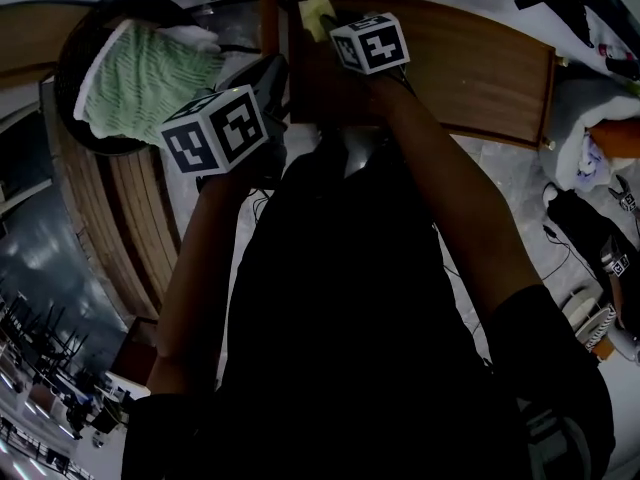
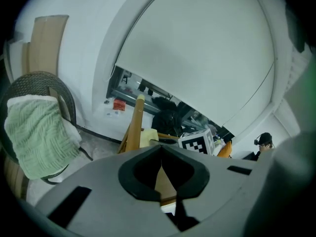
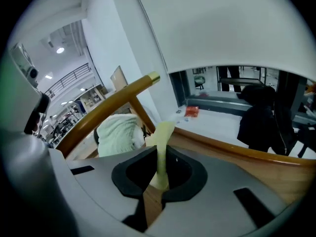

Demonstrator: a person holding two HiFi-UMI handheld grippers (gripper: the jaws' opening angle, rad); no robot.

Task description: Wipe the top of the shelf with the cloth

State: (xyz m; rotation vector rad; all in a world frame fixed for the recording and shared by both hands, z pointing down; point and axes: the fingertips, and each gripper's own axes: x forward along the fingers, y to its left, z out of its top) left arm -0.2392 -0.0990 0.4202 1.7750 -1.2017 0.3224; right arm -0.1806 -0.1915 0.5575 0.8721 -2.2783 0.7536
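Looking down in the head view: right gripper (image 1: 335,26) out over the brown wooden shelf (image 1: 470,68), pinching a small pale-yellow cloth (image 1: 318,10) at the shelf's left end, just beside an upright wooden post (image 1: 268,8). Left gripper (image 1: 268,73) lower and further left, near a dark basket (image 1: 75,43) holding a green towel (image 1: 145,78).

Turning to the left gripper view: left gripper (image 2: 160,157) closed tight, jaw against jaw, gripping nothing. Aimed past the post (image 2: 134,125) toward the cloth (image 2: 148,137).

Moving to the right gripper view: right gripper (image 3: 159,174) clamped on the cloth (image 3: 164,132), nipping a narrow fold low down and leaving the rest standing up as a thin strip above the shelf (image 3: 237,149). Looks thin, soft and matte, faintly fuzzy. Probably very light and limp, so easy to drag but prone to bunching or slipping free. Better held by a thicker gathered wad, leaving a flat flap to press on the wood. Not yet spread on the surface, by the look of it.
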